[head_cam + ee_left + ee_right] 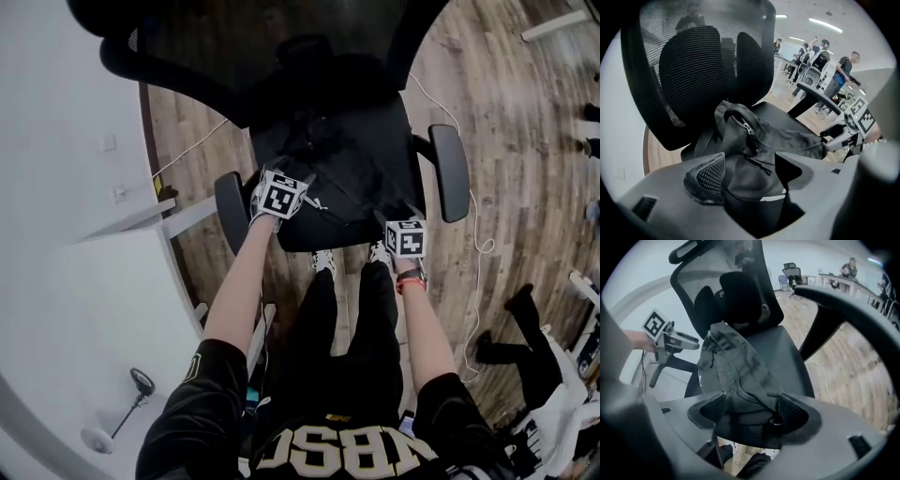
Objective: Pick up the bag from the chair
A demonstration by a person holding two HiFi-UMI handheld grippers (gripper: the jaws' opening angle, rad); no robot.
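Observation:
A black bag lies crumpled on the seat of a black mesh office chair. My left gripper is at the bag's front left, and in the left gripper view its jaws are closed on dark bag fabric by the zipper. My right gripper is at the seat's front right. Its jaws pinch a fold and strap of the bag. The fabric stretches between the two grippers. The bag's underside is hidden.
Armrests flank the seat, and the tall backrest rises behind the bag. A white desk stands at the left. A white cable runs over the wood floor. Another person is at the right.

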